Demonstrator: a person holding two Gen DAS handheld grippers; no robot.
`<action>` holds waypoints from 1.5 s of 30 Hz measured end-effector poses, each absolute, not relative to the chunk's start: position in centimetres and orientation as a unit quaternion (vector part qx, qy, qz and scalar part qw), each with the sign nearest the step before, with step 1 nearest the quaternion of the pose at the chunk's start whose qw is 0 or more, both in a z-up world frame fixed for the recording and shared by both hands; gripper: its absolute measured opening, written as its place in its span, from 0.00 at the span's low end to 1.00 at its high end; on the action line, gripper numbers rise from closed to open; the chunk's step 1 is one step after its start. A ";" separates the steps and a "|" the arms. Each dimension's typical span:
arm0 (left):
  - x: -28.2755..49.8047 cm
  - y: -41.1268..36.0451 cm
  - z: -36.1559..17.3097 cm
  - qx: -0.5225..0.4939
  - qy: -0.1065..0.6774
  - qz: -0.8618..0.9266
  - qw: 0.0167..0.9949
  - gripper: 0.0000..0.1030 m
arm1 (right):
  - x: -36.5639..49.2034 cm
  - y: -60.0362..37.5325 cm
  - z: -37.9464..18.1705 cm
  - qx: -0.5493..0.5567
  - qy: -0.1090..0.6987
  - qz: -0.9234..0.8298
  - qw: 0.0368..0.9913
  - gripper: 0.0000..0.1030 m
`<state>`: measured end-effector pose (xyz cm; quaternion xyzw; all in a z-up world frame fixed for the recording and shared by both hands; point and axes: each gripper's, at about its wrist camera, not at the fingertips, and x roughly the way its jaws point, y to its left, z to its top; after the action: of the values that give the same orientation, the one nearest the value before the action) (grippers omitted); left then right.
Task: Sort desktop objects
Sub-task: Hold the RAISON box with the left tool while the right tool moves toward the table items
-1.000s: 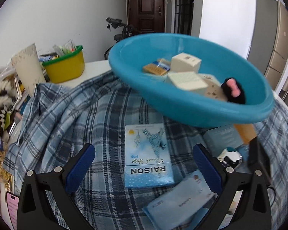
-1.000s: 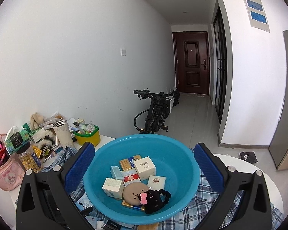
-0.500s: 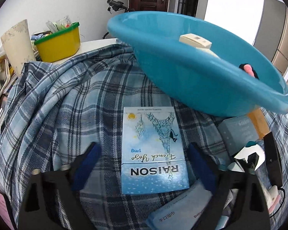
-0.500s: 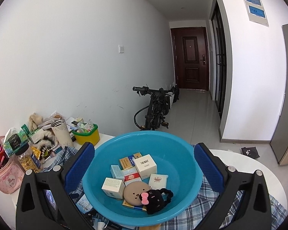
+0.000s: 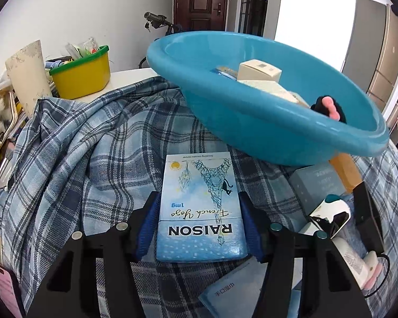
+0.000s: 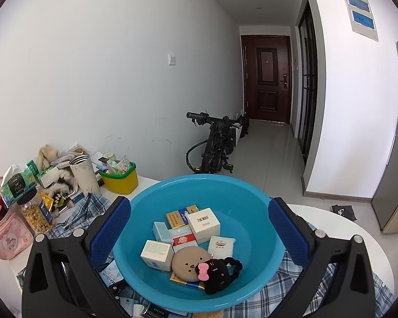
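1. Here, in the left wrist view, we see the left gripper (image 5: 199, 225) with its jaws closing on the blue RAISON box (image 5: 200, 209); the box lies flat on the plaid cloth (image 5: 92, 145), lettering upside down to the camera, its near end between the blue pads (image 5: 146, 228); the pads sit just beside or barely against the long edges, and we cannot tell that they press yet; the blue basin (image 5: 265, 122) looms just beyond, tilted, with small boxes and a black plush toy (image 5: 329, 108) inside; a yellow bin (image 5: 82, 76) stands at the far left, and a grey box (image 5: 318, 185) and a white device (image 5: 329, 212) lie to the right.

2. Meanwhile, in the right wrist view, we see the right gripper (image 6: 199, 230) with its fingers spread wide on either side of the basin (image 6: 246, 193); no pad visibly touches the rim, so it holds nothing we can make out; inside sit a white barcode box (image 6: 203, 224), a brown round case (image 6: 189, 263) and the plush toy (image 6: 217, 275); a corner of the RAISON box (image 6: 109, 278) peeks out at the basin's left.

3. To do this step well, we judge, the closing should finish squarely on both long edges before any lift; the card box looks light and crushable, so a gentle squeeze suits; the cloth could snag, and the basin rim overhangs the way up.
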<state>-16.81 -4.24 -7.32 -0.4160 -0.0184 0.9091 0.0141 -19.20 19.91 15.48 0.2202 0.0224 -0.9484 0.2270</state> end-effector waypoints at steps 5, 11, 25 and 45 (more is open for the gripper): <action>-16.1 -4.4 -6.8 -0.403 -0.023 0.915 0.020 0.58 | -19.0 19.5 15.4 0.221 0.030 -0.948 0.229 1.00; -15.7 -4.6 -6.4 -0.409 -0.028 0.912 0.022 0.58 | -19.0 19.3 15.4 0.220 0.031 -0.947 0.231 1.00; -15.8 -3.7 -6.6 -0.405 -0.013 0.914 0.027 0.73 | -18.6 18.3 15.3 0.222 0.047 -0.943 0.244 1.00; -17.1 -3.0 -6.4 -0.400 -0.012 0.915 0.050 0.73 | -18.5 18.2 15.2 0.224 0.046 -0.942 0.248 1.00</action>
<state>-17.12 -2.99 -6.39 -0.3999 -0.0115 0.9151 0.0498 -18.50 18.20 15.21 0.2235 0.0456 -0.9416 0.2478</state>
